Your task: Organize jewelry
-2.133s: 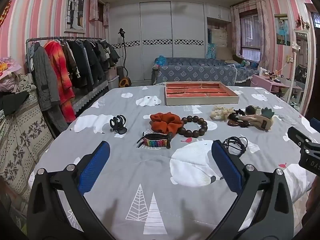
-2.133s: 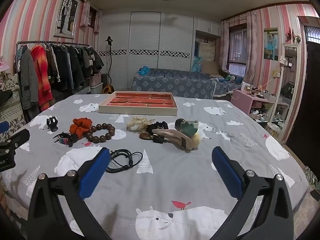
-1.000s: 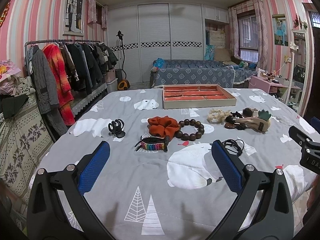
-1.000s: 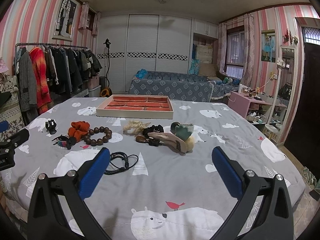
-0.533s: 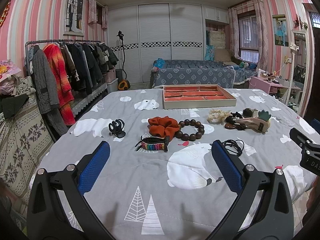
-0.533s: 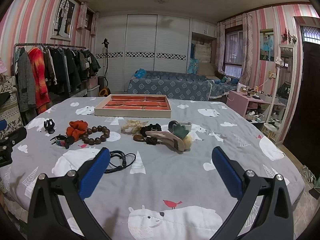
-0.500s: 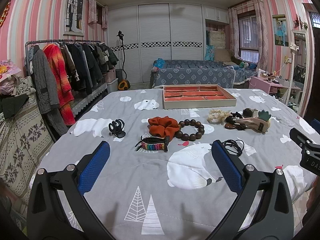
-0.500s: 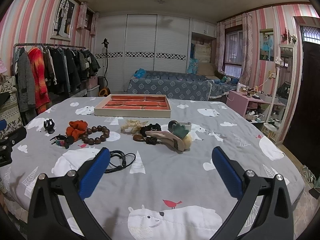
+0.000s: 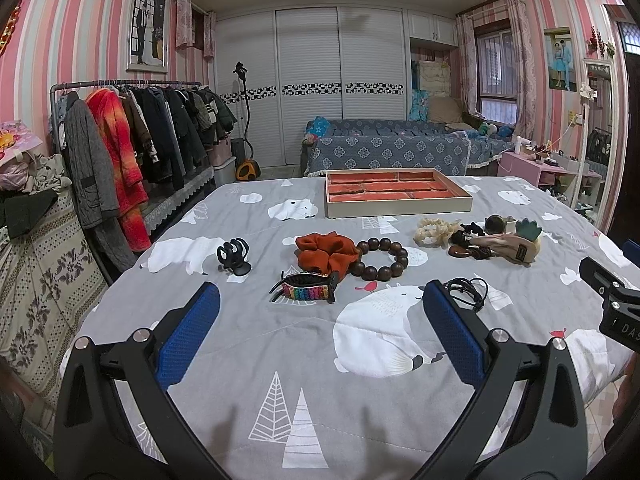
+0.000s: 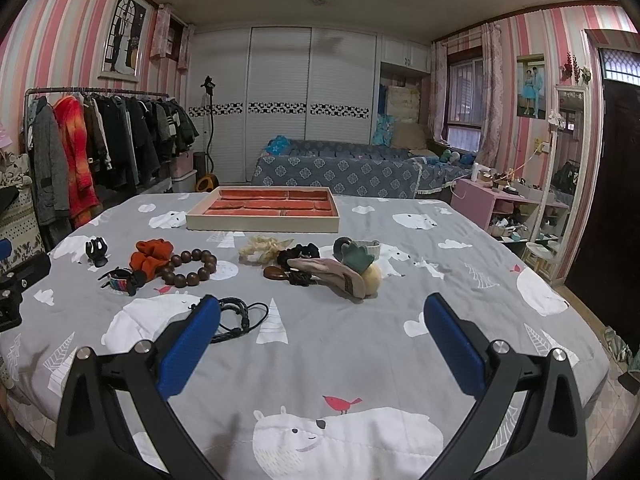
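A tray (image 9: pixel 398 205) (image 10: pixel 262 220) with orange compartments sits at the far side of the grey cloth. In front of it lie a black claw clip (image 9: pixel 234 258), an orange scrunchie (image 9: pixel 326 252), a brown bead bracelet (image 9: pixel 382 260) (image 10: pixel 192 268), a rainbow band (image 9: pixel 306 290), a black cord bracelet (image 9: pixel 466 292) (image 10: pixel 236 318), a cream scrunchie (image 9: pixel 432 232) and a pile of hair clips (image 10: pixel 340 270). My left gripper (image 9: pixel 318 336) hovers open, near the rainbow band. My right gripper (image 10: pixel 320 338) hovers open, its left finger beside the black cord bracelet. Neither holds anything.
The cloth-covered table (image 9: pixel 280 360) has its edge close below both grippers. A clothes rack (image 9: pixel 132 140) stands on the left, a blue-covered bed (image 9: pixel 400 148) behind the table, and a pink side table (image 10: pixel 492 200) on the right.
Both grippers have drawn back and up a little from the table, so the objects look slightly smaller. Nothing on the cloth has moved and both grippers stay open.
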`<state>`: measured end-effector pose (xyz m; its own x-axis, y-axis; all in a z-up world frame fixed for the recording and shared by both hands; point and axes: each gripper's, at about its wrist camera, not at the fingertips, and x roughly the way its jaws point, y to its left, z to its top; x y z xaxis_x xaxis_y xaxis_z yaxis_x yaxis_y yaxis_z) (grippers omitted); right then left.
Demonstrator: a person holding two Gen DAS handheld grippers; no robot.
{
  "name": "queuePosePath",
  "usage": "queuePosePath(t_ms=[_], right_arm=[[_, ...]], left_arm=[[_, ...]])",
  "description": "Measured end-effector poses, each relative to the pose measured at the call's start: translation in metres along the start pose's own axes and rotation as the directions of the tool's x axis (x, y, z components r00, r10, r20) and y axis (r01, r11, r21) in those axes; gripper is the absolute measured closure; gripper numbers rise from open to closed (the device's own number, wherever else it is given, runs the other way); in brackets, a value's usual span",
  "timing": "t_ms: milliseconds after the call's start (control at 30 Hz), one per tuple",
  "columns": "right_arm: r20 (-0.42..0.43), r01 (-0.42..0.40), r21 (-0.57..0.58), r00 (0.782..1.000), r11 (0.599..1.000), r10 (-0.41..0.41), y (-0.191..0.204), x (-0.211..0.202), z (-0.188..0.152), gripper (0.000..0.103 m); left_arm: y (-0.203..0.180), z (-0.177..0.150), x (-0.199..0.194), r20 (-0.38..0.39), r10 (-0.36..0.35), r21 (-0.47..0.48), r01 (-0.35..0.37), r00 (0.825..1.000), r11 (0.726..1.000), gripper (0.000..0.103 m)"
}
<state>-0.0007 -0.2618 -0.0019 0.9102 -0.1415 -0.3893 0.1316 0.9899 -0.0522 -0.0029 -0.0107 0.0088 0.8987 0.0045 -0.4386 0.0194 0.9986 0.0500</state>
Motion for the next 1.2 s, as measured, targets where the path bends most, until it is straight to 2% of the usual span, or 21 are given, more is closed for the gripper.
queuePosePath(t_ms=[1200], right_arm=[[0.002,0.009,0.001,1.000,1.000,-0.009,-0.0041,0.0014,-0.0011,0.004]], left_arm=[[-0.0008,0.0001,-0.0015,0.002,0.000,0.004,0.000,1.000,1.000,0.005]])
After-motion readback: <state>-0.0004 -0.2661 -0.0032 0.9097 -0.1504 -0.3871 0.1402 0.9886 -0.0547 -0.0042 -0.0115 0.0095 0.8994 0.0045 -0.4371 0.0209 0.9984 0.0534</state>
